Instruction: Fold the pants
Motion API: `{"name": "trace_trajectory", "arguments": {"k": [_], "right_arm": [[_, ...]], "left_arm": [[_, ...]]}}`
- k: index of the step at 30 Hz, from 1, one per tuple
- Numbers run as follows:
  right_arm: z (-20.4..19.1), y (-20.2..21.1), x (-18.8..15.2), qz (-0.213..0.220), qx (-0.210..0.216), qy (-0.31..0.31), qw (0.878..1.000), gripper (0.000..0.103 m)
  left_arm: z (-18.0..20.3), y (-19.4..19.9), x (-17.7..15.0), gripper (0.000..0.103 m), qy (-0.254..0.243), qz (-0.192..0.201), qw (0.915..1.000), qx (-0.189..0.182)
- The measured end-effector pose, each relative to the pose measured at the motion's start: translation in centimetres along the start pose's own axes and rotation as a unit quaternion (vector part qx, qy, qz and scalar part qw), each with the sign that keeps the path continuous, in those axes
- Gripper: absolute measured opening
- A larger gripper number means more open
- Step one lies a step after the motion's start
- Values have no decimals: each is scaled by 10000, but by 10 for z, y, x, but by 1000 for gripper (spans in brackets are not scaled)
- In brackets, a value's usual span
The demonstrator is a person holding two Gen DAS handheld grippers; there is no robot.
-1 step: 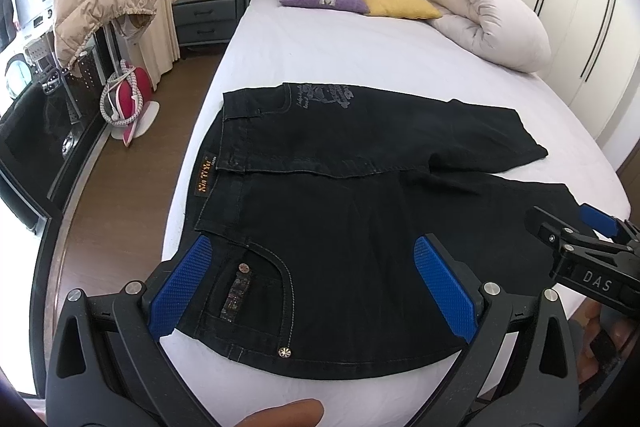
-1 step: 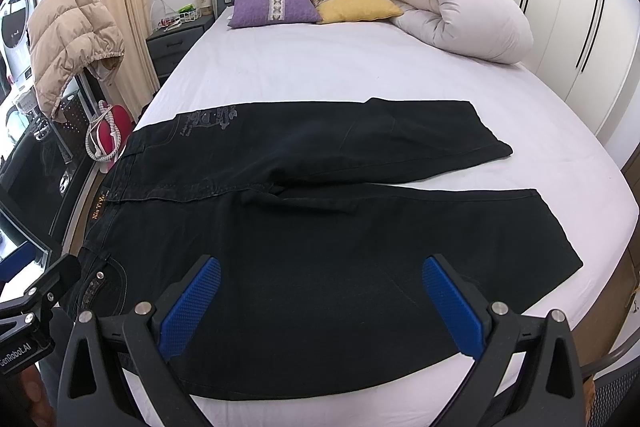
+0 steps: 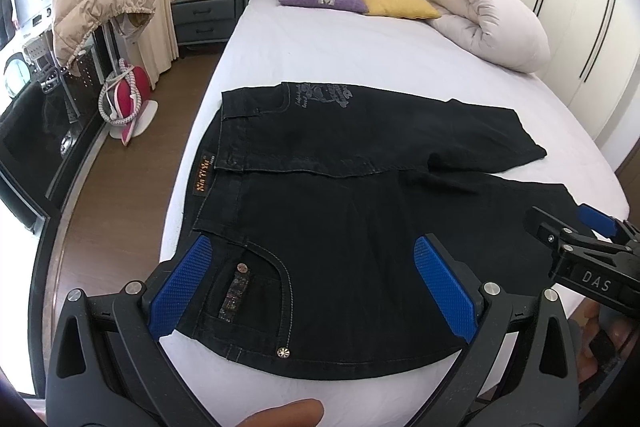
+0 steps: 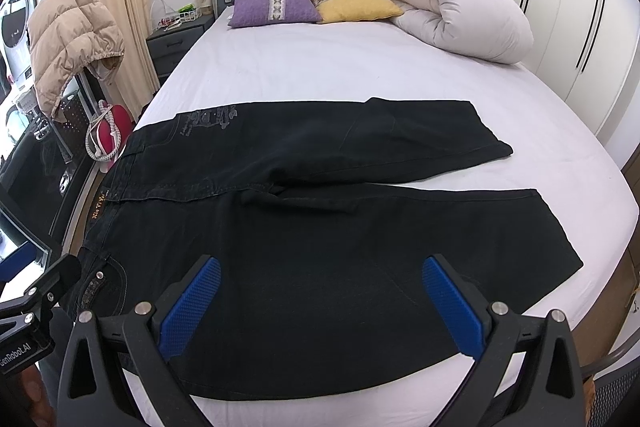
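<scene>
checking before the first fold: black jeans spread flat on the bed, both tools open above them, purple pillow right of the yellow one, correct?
Not quite: the purple pillow lies left of the yellow pillow, as the right wrist view shows. The rest holds.

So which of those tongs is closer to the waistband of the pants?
Left. The left tongs hover open over the front pocket beside the waistband; the right tongs hover open farther along the near leg.

The left black two-finger tool with blue textured pads is held low, jaws spread wide, empty. The right matching black tool sits beside it, likewise wide apart and empty. A fingertip shows beneath the left one.
</scene>
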State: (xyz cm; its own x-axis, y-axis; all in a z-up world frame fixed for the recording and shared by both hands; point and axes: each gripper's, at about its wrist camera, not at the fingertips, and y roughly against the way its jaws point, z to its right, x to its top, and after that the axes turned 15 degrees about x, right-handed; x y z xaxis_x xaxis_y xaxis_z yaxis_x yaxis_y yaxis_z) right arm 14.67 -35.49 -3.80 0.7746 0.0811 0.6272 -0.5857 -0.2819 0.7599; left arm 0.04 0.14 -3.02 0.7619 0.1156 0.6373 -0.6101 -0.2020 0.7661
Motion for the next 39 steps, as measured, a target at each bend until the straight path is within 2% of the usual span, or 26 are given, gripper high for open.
{"name": "trace_trajectory", "arguments": {"k": [3, 6, 8, 11, 13, 16, 19, 24, 27, 28, 29, 30, 32, 34, 39], "right_arm": [[2, -3, 2, -43, 31, 3, 10000, 103], [6, -8, 7, -82, 136, 32, 9999, 103], [10, -9, 10, -56, 323, 88, 9994, 103], [14, -12, 17, -35, 593, 227, 9980, 103], [18, -16, 25, -3, 802, 314, 9963, 103], [25, -23, 38, -19, 993, 373, 9944, 103], [36, -35, 52, -85, 1152, 480, 9921, 103], [51, -58, 72, -268, 1361, 765, 9874, 103], [58, -73, 86, -339, 1488, 1048, 9827, 101], [60, -78, 91, -353, 1539, 1142, 9808, 97], [62, -83, 95, -384, 1596, 1218, 9789, 95], [64, -88, 98, -445, 1673, 1263, 9768, 90], [69, -100, 106, -567, 1831, 1342, 9722, 83], [72, -112, 111, -676, 1965, 1425, 9677, 76], [70, -140, 120, -956, 2269, 1687, 9544, 69]], "left_arm": [[1, -6, 1, 103, 18, -76, 9997, -232], [-1, -14, 5, 103, -47, -54, 9971, -762], [2, -20, 7, 103, -177, 1, 9953, -947], [12, -27, 7, 103, -564, 66, 9960, -696], [13, -38, 9, 103, -601, -158, 9963, -601], [-5, -66, 22, 103, -64, -780, 9952, -583], [-18, -88, 48, 103, -88, -610, 9976, -328], [-27, -148, 117, 103, -630, -341, 9967, -370], [-24, -195, 165, 95, -1097, -350, 9914, -623], [-21, -213, 180, 92, -1322, -412, 9879, -695], [-20, -232, 195, 82, -1494, -483, 9849, -728], [-17, -247, 208, 80, -1625, -544, 9821, -781], [-12, -276, 230, 80, -1821, -761, 9751, -1011], [-7, -298, 245, 80, -2012, -898, 9698, -1046], [5, -341, 255, 80, -2362, -1402, 9520, -1347]]}}
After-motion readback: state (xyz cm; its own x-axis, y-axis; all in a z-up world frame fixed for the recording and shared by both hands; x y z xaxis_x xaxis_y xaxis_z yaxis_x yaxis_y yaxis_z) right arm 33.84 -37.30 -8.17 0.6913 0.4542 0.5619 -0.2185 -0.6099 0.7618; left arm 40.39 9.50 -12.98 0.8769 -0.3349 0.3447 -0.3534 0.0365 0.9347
